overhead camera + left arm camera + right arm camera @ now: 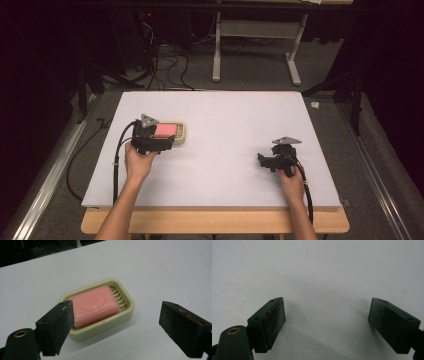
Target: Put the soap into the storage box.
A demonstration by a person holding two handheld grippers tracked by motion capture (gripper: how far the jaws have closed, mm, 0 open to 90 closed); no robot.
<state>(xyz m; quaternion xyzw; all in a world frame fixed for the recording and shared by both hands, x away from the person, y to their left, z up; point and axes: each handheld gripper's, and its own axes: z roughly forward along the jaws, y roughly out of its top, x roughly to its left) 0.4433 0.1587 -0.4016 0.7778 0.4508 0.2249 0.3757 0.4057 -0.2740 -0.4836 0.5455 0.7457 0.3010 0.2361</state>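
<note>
A pink bar of soap (96,303) lies in a pale yellow-green soap dish (127,312) on the white table top. In the high view the soap (165,131) and dish (183,134) sit at the table's left-middle. My left gripper (164,144) hovers just on the near side of the dish. In the left gripper view, my left gripper (119,315) has its jaws standing wide apart, with the left pad (62,322) over the dish's near corner and nothing pressed. My right gripper (261,161) rests low at the right side of the table. My right gripper (327,312) is open over bare table.
The white table top (225,115) stretches between the two hands. Cables trail from both grippers toward the front edge. Beyond the far edge stand a white frame's legs (216,55) and loose cables on the dark floor.
</note>
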